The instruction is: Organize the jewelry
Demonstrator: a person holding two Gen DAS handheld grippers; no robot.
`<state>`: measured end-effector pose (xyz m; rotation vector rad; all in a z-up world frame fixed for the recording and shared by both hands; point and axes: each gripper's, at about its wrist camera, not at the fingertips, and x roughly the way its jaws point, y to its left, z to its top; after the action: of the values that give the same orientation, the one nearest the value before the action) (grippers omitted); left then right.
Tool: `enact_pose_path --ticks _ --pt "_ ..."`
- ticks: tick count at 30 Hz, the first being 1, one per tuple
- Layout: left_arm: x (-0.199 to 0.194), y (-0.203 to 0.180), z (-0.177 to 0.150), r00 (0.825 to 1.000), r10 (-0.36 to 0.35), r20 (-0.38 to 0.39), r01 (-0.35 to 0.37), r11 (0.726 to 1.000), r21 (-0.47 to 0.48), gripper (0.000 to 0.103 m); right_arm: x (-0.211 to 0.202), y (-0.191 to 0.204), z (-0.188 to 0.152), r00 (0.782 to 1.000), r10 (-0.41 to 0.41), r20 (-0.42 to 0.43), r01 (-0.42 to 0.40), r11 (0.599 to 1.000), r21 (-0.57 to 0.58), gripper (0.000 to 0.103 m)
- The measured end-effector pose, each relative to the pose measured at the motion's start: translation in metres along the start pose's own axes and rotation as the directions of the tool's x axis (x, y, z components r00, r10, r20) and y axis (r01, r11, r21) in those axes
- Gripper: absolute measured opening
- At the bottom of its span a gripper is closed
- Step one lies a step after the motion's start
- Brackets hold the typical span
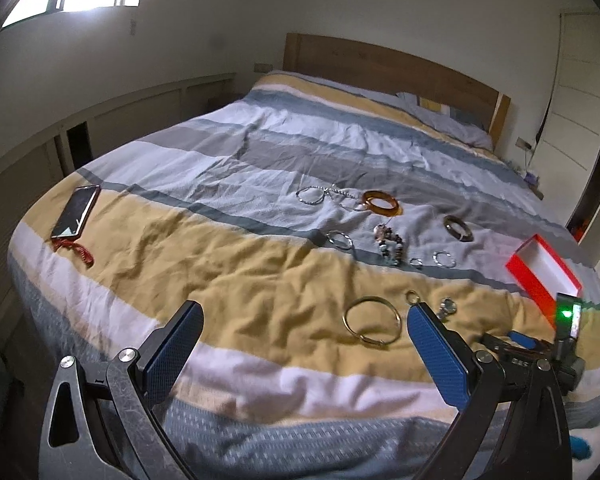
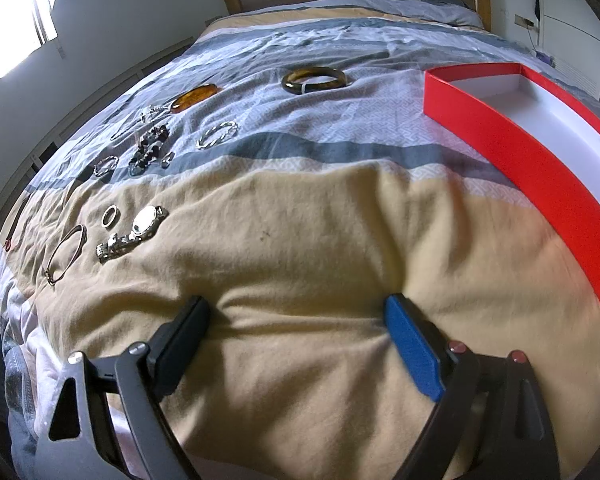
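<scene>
- We hold the left gripper (image 1: 305, 314) low over the near edge of the bed (image 1: 228, 280), fingers spread wide, nothing between them.
- Our right gripper (image 2: 298, 308) hovers over the tan stripe, likewise released and empty.
- Jewelry lies scattered mid-frame in the left view: gold bangle (image 1: 372, 321) just beside the left gripper's right finger, amber bangle (image 1: 381, 203) farther back.
- Red box (image 2: 520, 152) sits open at right of the right view; watch (image 2: 134, 234) at left.
- Phone (image 1: 76, 212) at left of the left view.
</scene>
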<state>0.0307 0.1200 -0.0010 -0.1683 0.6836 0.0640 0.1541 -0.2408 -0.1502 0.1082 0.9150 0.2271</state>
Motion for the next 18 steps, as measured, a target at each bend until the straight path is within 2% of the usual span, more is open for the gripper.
enact_pose_path --ticks 8,10,18 --pt "-0.052 -0.035 -0.019 1.000 0.017 0.020 -0.017 1.000 0.013 0.101 -0.002 -0.002 -0.003 1.000 0.011 0.009 -0.011 1.000 0.000 0.090" --pt "-0.062 -0.046 -0.023 0.999 0.040 0.023 -0.041 0.999 0.030 0.101 -0.004 -0.003 -0.005 1.000 0.016 0.013 -0.016 1.000 0.000 0.090" --pt "-0.081 -0.074 -0.031 0.997 0.083 -0.011 -0.081 0.993 0.088 0.101 -0.005 -0.004 -0.006 1.000 0.019 0.016 -0.019 1.000 0.000 0.090"
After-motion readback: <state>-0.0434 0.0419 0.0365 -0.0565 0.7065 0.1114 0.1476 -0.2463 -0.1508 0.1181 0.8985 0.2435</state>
